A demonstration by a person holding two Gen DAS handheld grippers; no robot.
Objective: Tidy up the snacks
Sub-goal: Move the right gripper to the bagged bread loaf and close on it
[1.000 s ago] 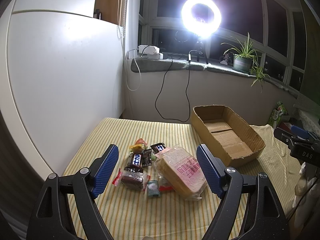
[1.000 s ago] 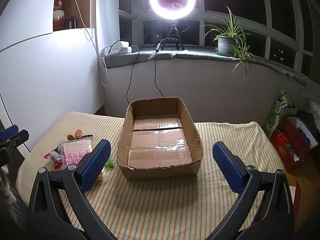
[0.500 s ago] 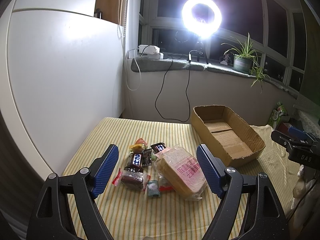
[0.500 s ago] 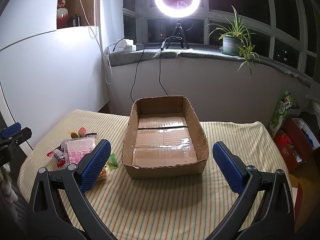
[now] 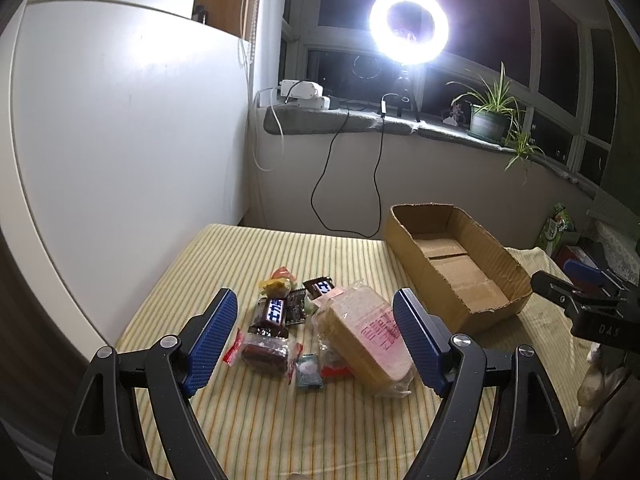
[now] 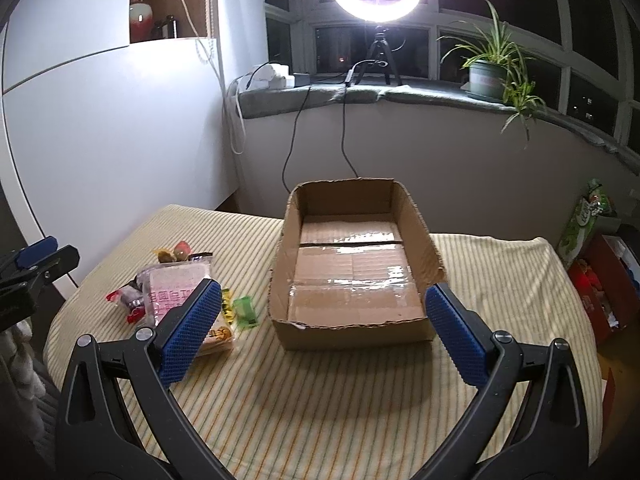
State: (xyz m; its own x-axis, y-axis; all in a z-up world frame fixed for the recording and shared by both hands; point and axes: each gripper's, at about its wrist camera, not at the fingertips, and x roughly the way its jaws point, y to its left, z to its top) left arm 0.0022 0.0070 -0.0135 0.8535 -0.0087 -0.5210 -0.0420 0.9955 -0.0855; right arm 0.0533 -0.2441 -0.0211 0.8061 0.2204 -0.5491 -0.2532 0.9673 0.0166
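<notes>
A pile of snacks lies on the striped tablecloth point(image 5: 280, 420): a bagged bread loaf point(image 5: 366, 334), a brown chocolate bar point(image 5: 274, 314), a second small bar point(image 5: 322, 287), a dark red packet point(image 5: 264, 354) and several small sweets. My left gripper point(image 5: 316, 342) hangs open just above and in front of the pile, nothing between its blue pads. To the right stands an empty cardboard box point(image 6: 352, 264). My right gripper point(image 6: 322, 334) is open in front of the box's near wall. The bread loaf point(image 6: 176, 292) and a green wrapper point(image 6: 245, 311) show at its left.
A ring light point(image 5: 408, 26) on a tripod, a potted plant point(image 5: 490, 118) and cables sit on the windowsill behind the table. A white wall point(image 5: 120, 140) borders the left side. Red boxes and a green bag point(image 6: 584, 216) stand on the floor at right.
The right gripper has swung a little to the left and back, so the box sits further right in its view. The left gripper has barely moved.
</notes>
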